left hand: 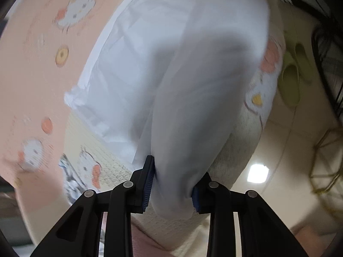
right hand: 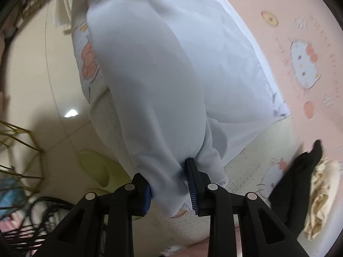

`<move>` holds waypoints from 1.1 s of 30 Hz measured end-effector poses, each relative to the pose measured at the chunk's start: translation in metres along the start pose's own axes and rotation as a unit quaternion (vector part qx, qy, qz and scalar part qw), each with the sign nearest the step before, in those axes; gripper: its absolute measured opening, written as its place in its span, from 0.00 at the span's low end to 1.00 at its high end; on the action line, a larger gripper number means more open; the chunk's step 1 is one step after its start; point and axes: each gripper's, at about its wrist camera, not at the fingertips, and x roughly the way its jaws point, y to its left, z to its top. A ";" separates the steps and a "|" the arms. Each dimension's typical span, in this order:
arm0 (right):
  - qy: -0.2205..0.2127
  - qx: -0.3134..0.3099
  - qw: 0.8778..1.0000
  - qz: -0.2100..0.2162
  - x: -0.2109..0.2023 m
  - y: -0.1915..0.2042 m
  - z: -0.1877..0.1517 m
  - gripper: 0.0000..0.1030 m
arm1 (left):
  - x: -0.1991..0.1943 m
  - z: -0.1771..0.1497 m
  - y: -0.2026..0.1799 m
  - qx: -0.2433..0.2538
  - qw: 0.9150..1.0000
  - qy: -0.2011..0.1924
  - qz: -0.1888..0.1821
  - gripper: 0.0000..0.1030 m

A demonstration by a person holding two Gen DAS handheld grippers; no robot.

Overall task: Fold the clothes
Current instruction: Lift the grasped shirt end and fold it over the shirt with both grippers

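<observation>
A white garment lies partly on a pink cartoon-cat bedspread, and its near part is lifted in a bunched fold. My left gripper is shut on one bunch of that fold, with fabric packed between the blue pads. In the right wrist view the same white garment rises to my right gripper. Its pads sit against a gathered strip of the cloth, and some fabric drapes past the right finger. Both grippers point steeply down at the bed edge. The views are motion-blurred.
A black garment and a beige cloth lie on the bedspread to the right. Beyond the bed edge are a tiled floor, green slippers and a black wire object.
</observation>
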 end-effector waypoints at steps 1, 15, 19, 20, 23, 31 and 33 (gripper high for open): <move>0.004 0.008 1.000 0.014 0.000 -0.006 0.002 0.28 | -0.001 0.003 0.005 -0.017 1.000 0.004 -0.015 0.27; 0.012 0.075 0.992 0.103 -0.002 -0.063 0.008 0.29 | -0.011 0.019 0.031 -0.110 0.985 0.027 -0.131 0.27; 0.008 0.092 0.990 0.104 -0.006 -0.075 0.008 0.30 | -0.019 0.020 0.027 -0.121 0.982 0.021 -0.141 0.27; 0.006 0.096 0.990 0.105 -0.007 -0.078 0.007 0.30 | -0.021 0.020 0.026 -0.124 0.982 0.020 -0.143 0.27; -0.003 0.112 0.988 0.110 -0.011 -0.088 0.004 0.30 | -0.025 0.021 0.022 -0.132 0.980 0.017 -0.149 0.27; -0.026 0.174 0.974 0.142 -0.013 -0.123 -0.009 0.30 | -0.030 0.024 0.026 -0.181 0.966 0.014 -0.181 0.27; -0.032 0.193 0.970 0.143 -0.013 -0.134 -0.012 0.30 | -0.031 0.024 0.029 -0.200 0.961 0.011 -0.188 0.27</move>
